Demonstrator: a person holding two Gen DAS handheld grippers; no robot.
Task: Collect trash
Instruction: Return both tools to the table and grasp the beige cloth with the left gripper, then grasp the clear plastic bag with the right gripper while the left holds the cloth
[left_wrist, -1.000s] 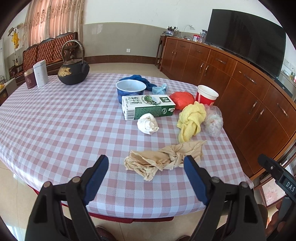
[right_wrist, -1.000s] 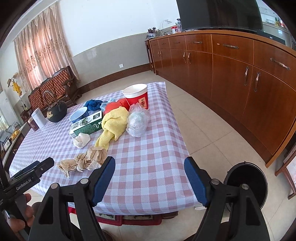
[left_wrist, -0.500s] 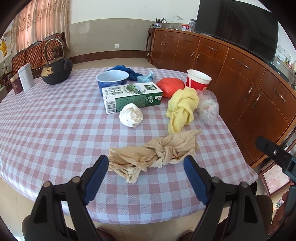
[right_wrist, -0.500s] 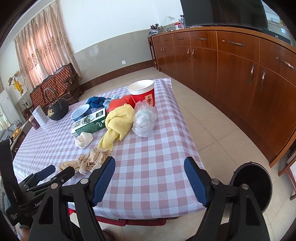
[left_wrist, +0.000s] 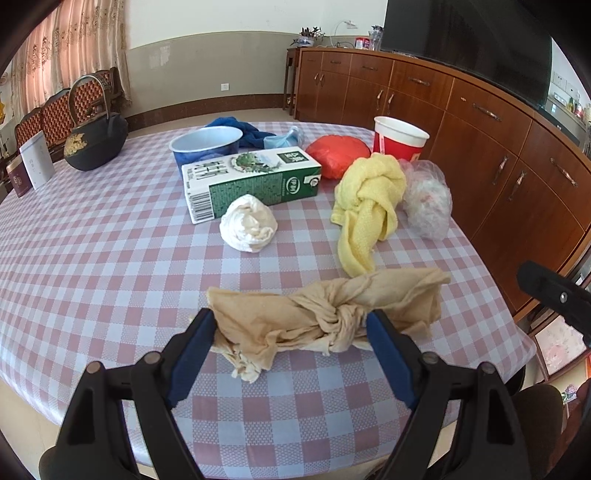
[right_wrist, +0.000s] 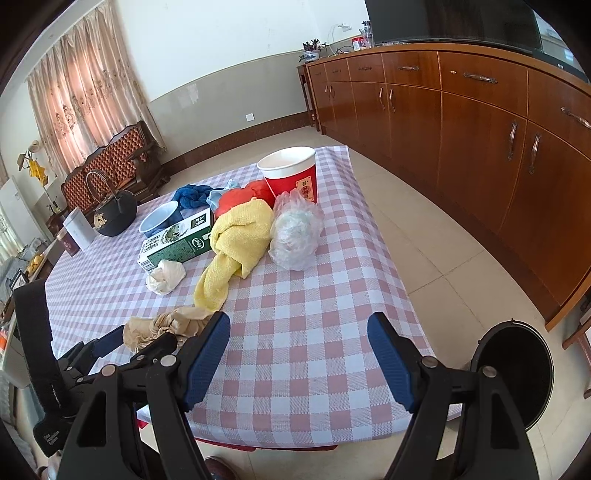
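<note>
Evidently nothing is collected yet: the left gripper (left_wrist: 290, 332) straddles the beige rag (left_wrist: 325, 314) near the table's front edge, jaws wide, not pressing. Tissue wad (left_wrist: 248, 223), milk carton (left_wrist: 251, 177) and plastic bag (right_wrist: 295, 229) remain. Right gripper (right_wrist: 299, 345) hangs open, empty, over bare cloth; the bin (right_wrist: 517, 373) waits on clear floor.

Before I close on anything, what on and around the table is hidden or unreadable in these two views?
- Beige rag, left wrist view: its near ends sit behind the left hand-held gripper fingers; contact unclear.
- Red paper cup, both views: contents hidden by its rim.
- Clear plastic bag: contents too blurred.
- Black bin, right wrist view: interior dark, partly behind a finger.
</note>
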